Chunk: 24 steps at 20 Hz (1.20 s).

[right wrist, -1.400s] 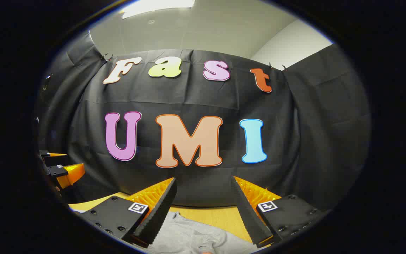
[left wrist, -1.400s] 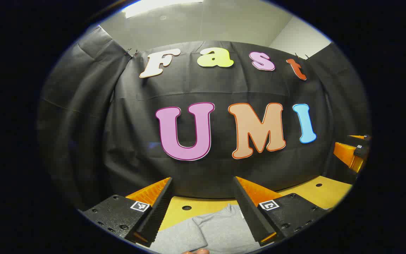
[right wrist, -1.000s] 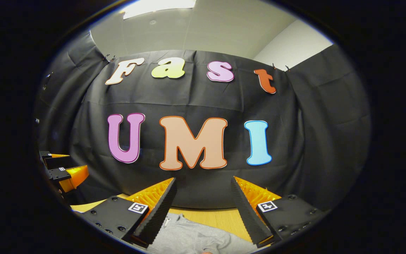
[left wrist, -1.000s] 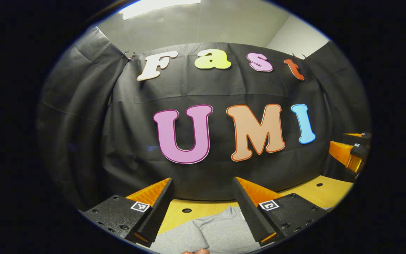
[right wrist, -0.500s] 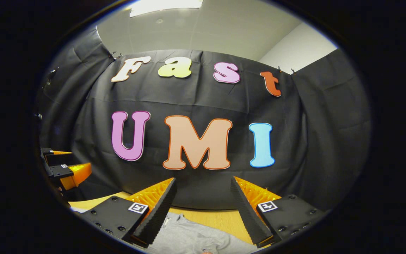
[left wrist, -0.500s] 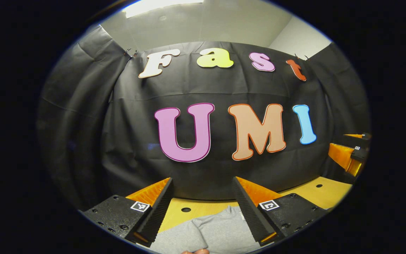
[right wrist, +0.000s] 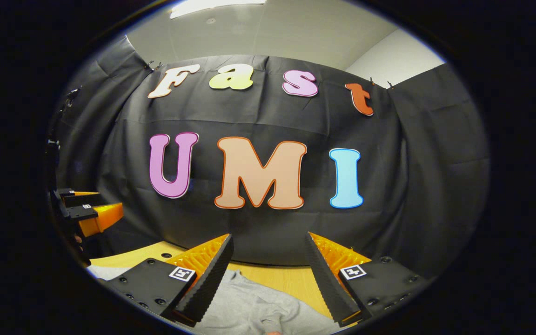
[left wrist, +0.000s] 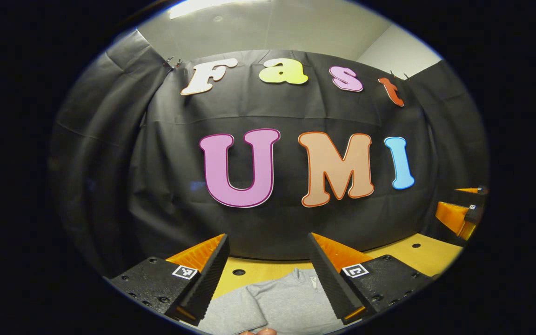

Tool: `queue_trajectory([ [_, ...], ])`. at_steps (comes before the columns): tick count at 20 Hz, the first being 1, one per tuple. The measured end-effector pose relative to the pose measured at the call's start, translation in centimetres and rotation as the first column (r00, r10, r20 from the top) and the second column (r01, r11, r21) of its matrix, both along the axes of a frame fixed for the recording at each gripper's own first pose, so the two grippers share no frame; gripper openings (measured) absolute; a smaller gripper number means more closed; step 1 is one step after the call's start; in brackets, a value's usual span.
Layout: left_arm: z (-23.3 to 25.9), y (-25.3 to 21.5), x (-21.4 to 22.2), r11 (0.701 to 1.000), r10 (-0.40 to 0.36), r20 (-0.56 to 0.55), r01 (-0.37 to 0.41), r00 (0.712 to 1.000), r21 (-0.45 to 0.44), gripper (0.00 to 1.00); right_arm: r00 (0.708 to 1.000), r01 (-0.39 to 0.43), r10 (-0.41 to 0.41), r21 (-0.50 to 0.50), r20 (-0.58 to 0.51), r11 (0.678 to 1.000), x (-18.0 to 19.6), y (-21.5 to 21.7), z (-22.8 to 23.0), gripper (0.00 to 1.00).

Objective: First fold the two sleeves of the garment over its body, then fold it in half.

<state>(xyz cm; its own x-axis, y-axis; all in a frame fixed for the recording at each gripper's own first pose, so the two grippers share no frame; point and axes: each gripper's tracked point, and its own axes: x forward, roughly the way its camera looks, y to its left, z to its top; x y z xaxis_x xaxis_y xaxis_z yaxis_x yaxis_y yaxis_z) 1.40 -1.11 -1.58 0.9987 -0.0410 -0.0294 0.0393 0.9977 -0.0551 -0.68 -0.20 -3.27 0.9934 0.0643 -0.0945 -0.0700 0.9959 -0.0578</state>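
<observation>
A grey garment (left wrist: 282,302) lies flat on the wooden table, its collar end toward the black back wall. In the left gripper view my left gripper (left wrist: 268,279) hangs open above it, nothing between its fingers. The right gripper view has the same garment (right wrist: 254,309) under my right gripper (right wrist: 268,277), which is open too and holds nothing. Each view catches the other gripper at its edge: the right gripper (left wrist: 463,211) at far right, the left gripper (right wrist: 86,211) at far left. A fingertip peeks in at the bottom of the left gripper view.
The wooden table (left wrist: 428,256) has small round holes and ends at the black cloth wall just behind the garment. A strip of bare table (right wrist: 291,277) lies between the garment and the wall.
Both views have tipped down slightly, so more of the garment and table shows. Both grippers stay open and hold nothing.
</observation>
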Motion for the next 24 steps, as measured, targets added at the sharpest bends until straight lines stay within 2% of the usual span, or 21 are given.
queue_trajectory([
  [1,-0.2,-0.5,0.0,1.000,-0.007,-0.004,0.007,1.000,-0.014,0.96,1.000,0.014,-0.014,-0.017,-0.020,1.000,-0.5,-1.2,-0.8,0.98],
  [5,-0.4,-1.9,0.1,0.999,-0.032,-0.012,0.032,0.999,-0.030,0.96,0.993,0.072,-0.080,-0.082,-0.090,0.994,-2.4,-5.7,-3.3,0.97],
  [6,-0.4,-2.0,0.3,0.999,-0.036,-0.012,0.035,0.999,-0.030,0.99,0.990,0.082,-0.090,-0.084,-0.106,0.993,-2.8,-6.6,-3.9,0.97],
  [7,-0.4,-2.2,0.4,0.999,-0.038,-0.013,0.037,0.999,-0.030,0.96,0.987,0.093,-0.103,-0.088,-0.124,0.992,-3.2,-7.7,-4.6,0.97],
  [8,-0.6,-2.3,0.5,0.999,-0.039,-0.019,0.038,0.999,-0.030,0.99,0.982,0.108,-0.122,-0.098,-0.146,0.989,-3.4,-8.9,-5.3,0.97],
  [12,-1.1,-3.3,0.7,0.998,-0.049,-0.040,0.047,0.998,-0.037,0.96,0.953,0.146,-0.171,-0.116,-0.249,0.982,-5.1,-13.4,-8.9,0.97],
  [15,-1.2,-3.9,0.8,0.998,-0.059,-0.045,0.057,0.997,-0.037,0.99,0.918,0.166,-0.205,-0.140,-0.341,0.976,-6.9,-16.4,-12.2,0.98],
  [16,-1.2,-4.1,0.9,0.998,-0.060,-0.049,0.058,0.997,-0.038,0.96,0.901,0.177,-0.223,-0.153,-0.373,0.972,-7.6,-17.5,-13.5,0.98],
  [21,-1.5,-5.1,1.0,0.997,-0.079,-0.066,0.077,0.995,-0.026,0.96,0.821,0.240,-0.288,-0.161,-0.493,0.957,-11.2,-21.3,-18.3,0.98],
  [24,-2.0,-5.8,0.9,0.996,-0.092,-0.086,0.090,0.992,-0.029,0.96,0.767,0.244,-0.307,-0.185,-0.563,0.952,-13.8,-23.1,-20.8,0.98],
])
